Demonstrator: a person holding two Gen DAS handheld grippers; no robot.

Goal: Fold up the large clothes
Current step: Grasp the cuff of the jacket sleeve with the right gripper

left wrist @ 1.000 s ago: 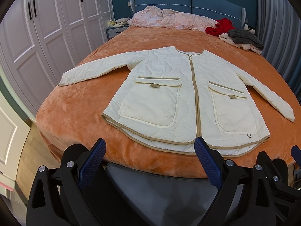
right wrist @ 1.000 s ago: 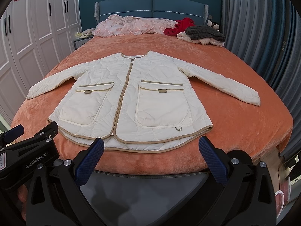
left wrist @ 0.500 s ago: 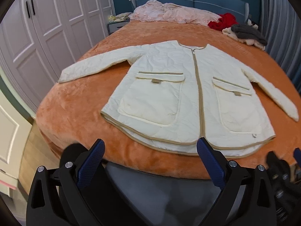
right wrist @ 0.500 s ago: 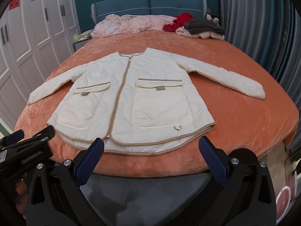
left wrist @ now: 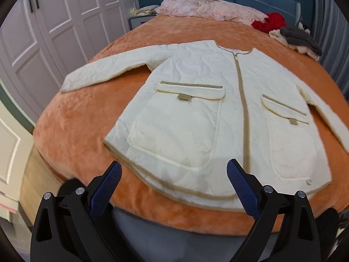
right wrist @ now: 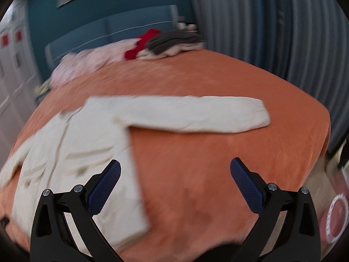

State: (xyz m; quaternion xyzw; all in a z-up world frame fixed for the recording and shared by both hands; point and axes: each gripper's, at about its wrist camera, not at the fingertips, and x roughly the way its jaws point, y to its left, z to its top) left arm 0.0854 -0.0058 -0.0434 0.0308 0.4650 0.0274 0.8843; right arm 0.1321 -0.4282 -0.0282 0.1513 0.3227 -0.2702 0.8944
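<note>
Cream quilted jacket, tan-trimmed, zipped, with two flap pockets, lies flat on a plush orange bedspread. At 6 o'clock the left gripper gapes wide over the hem, holding nothing. Only the blurred right view shows one sleeve stretched toward 3 o'clock; there the right gripper is likewise spread and empty. No legible writing.

Ahead-left of the right claw, the cream quilted jacket is motion-blurred, pockets indistinct. Its far sleeve runs off frame right of the left claw.
</note>
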